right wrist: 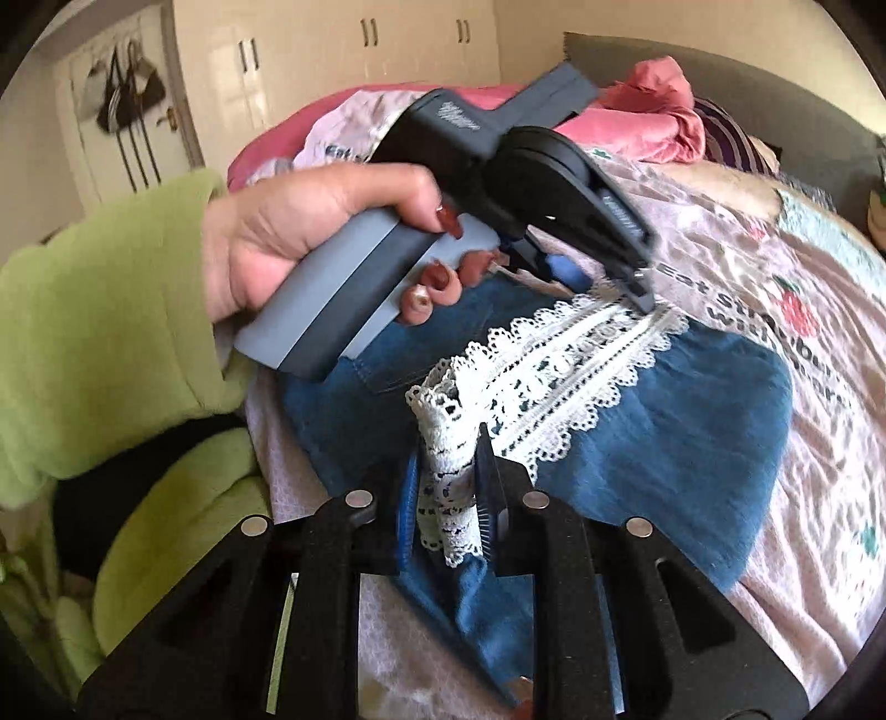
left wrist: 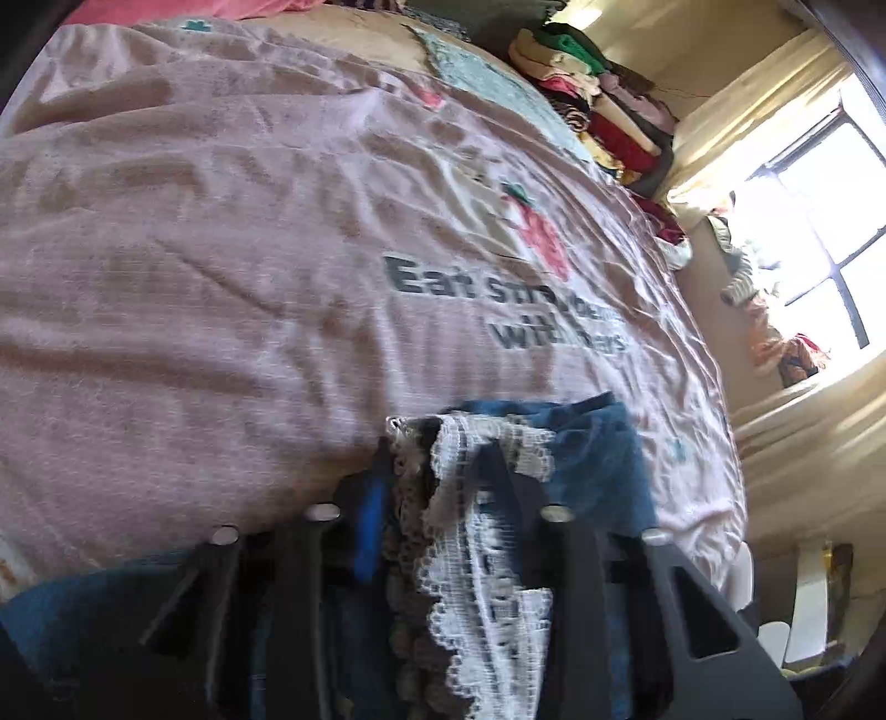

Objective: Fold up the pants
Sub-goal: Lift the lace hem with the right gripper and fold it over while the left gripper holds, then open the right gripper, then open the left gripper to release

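Pants (right wrist: 664, 421) on pink bedspread (left wrist: 221, 249), both grippers' fingers clamped on lace hem (right wrist: 559, 354), clothes pile (left wrist: 598, 111) beyond.

Left wrist view is sitting low and close over the bed (left wrist: 221, 249), facing far toward the window (left wrist: 819, 221) at right. Right wrist view is looking from higher, facing the wardrobe (right wrist: 360, 50). Both are sharing the lace-trimmed pants (right wrist: 664, 421) and printed blanket (right wrist: 803, 332).

The pants (right wrist: 664, 410) are matt blue denim edged with white openwork lace (right wrist: 559, 360). The bedspread (left wrist: 221, 249) is soft, wrinkled pink cloth. The left gripper (right wrist: 645, 302) is matt black plastic.
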The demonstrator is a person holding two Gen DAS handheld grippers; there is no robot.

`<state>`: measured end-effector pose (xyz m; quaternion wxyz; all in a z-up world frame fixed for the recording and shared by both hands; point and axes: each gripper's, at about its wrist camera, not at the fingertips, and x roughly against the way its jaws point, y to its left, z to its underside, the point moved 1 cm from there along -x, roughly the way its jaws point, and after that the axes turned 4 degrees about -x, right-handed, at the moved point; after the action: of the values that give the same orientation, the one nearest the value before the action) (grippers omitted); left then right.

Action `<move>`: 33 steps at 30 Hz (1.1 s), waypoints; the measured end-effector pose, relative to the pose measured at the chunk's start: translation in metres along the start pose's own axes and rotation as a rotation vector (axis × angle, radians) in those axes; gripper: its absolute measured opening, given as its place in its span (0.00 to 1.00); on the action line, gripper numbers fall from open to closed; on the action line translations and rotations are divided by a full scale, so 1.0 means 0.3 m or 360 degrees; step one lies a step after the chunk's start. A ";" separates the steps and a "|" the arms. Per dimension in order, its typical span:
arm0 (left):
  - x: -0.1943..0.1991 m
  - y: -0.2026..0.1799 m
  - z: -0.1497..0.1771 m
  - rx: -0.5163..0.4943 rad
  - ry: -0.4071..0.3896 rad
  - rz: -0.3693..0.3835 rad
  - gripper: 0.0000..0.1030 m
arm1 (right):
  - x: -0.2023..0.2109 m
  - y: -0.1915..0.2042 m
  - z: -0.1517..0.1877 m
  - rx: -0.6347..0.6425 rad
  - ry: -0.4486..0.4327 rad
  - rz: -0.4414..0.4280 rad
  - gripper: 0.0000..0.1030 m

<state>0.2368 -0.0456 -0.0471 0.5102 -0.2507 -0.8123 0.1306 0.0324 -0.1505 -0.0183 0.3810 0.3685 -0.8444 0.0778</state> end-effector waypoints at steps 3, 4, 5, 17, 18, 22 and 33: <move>0.027 -0.018 0.004 -0.0025 -0.0053 -0.0015 0.17 | 0.010 -0.010 0.002 -0.0025 -0.0008 -0.0027 0.10; 0.043 -0.020 0.005 -0.0015 -0.0073 0.0002 0.16 | 0.025 -0.012 0.005 -0.0038 -0.0011 -0.0047 0.10; 0.063 -0.023 0.009 -0.0009 -0.0096 0.0021 0.16 | 0.038 -0.016 0.007 -0.0043 -0.0013 -0.0055 0.10; 0.109 0.053 0.104 0.0011 -0.0135 -0.0074 0.21 | -0.051 0.102 -0.010 0.0184 0.0133 -0.0079 0.11; 0.101 0.063 0.105 0.0019 -0.0137 -0.0078 0.22 | -0.070 0.112 0.001 0.0199 0.0159 -0.0071 0.15; 0.115 0.081 0.112 0.0040 -0.0170 -0.0068 0.33 | -0.062 0.121 0.016 0.0147 0.0190 -0.0171 0.32; 0.320 -0.041 0.254 -0.0197 -0.0321 -0.0207 0.35 | 0.130 -0.082 0.046 -0.0140 0.0056 0.0073 0.35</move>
<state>0.1313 -0.0006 -0.0021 0.4168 -0.2141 -0.8805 0.0715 0.0240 -0.1956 -0.0043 0.4099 0.3304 -0.8484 0.0557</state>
